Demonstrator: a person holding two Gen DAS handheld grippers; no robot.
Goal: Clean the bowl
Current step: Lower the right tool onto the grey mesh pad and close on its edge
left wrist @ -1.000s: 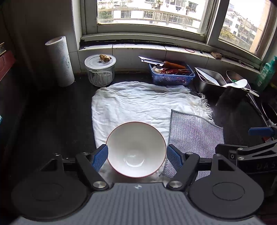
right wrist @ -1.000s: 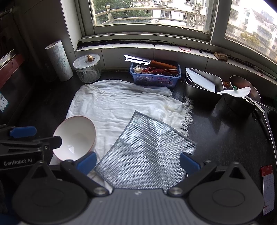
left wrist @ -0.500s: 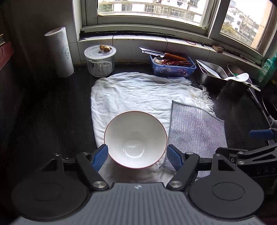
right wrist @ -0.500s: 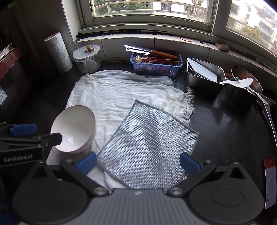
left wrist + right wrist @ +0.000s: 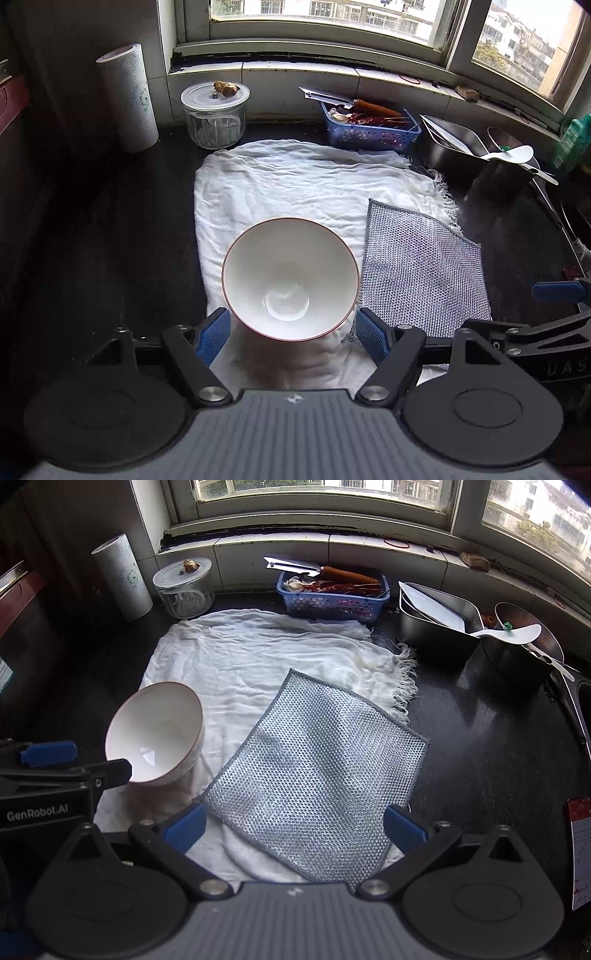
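Observation:
A white bowl point(image 5: 290, 278) with a thin red rim stands on a white cloth point(image 5: 295, 184); nothing shows inside it. My left gripper point(image 5: 291, 332) is open, its blue fingertips either side of the bowl's near edge and not touching it. To the right of the bowl, a grey mesh dishcloth point(image 5: 317, 775) lies flat, partly on the white cloth. My right gripper point(image 5: 295, 827) is open just above the dishcloth's near edge and holds nothing. In the right wrist view the bowl point(image 5: 155, 731) sits at the left, behind the left gripper point(image 5: 48, 753).
A paper roll point(image 5: 127, 98), a lidded glass jar point(image 5: 215, 114) and a blue basket point(image 5: 369, 129) with a knife line the back wall. Steel trays point(image 5: 454, 144), a pot and a white spoon point(image 5: 511, 153) stand at the right. A sink edge point(image 5: 576, 709) borders the dark counter.
The bowl and the dishcloth have slid up in both views, so both grippers have drawn back or tipped down a little. Neither object has shifted on the white cloth. Both grippers stay open.

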